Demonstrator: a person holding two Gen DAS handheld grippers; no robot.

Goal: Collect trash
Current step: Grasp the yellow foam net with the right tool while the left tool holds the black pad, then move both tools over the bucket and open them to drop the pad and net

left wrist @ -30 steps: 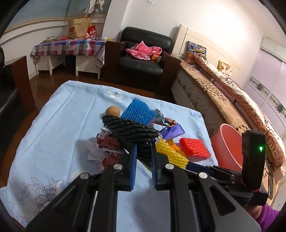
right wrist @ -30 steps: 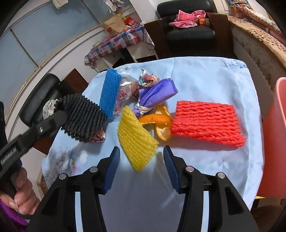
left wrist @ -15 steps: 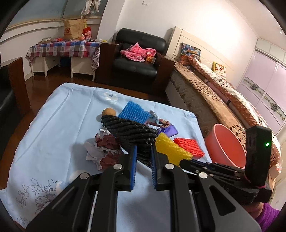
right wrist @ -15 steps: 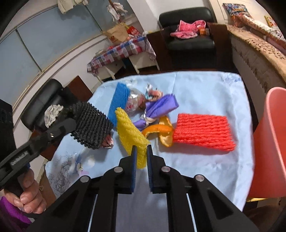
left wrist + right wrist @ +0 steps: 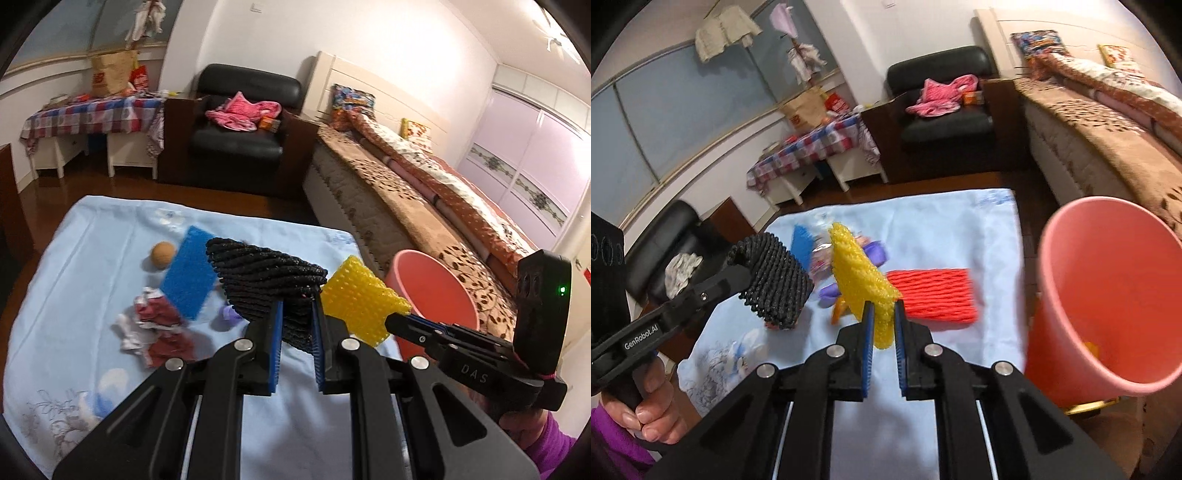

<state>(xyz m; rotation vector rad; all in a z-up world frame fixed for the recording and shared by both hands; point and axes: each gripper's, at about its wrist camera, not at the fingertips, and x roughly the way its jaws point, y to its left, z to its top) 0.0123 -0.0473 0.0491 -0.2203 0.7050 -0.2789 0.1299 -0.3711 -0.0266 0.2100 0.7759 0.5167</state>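
**Both tools loaded — the bucket is next**

Your right tool [image 5: 883, 325] has just gone from spread to pinching: a second ago its 2 pads stood apart around the yellow foam fruit net [image 5: 860, 280] lying on the bench [image 5: 960, 229]; now they are pressed onto its lower edge and the net hangs clear of the pale blue cloth. Your left tool [image 5: 297, 325] has kept its grip on the black foam mesh sleeve [image 5: 266, 277], which also rides above the cloth.

That means 2 pieces of trash are in hand at once. The pink plastic bucket [image 5: 1108, 295] stands just off the bench's right edge, mouth open toward you, so the yellow net looks closest to a drop.

Left on the bench: the red foam net [image 5: 934, 295], the blue foam net [image 5: 188, 273], the crumpled red-and-white wrapper [image 5: 155, 325], a purple scrap [image 5: 875, 251] and a small brown ball [image 5: 162, 253] — several more trips, by my reading.
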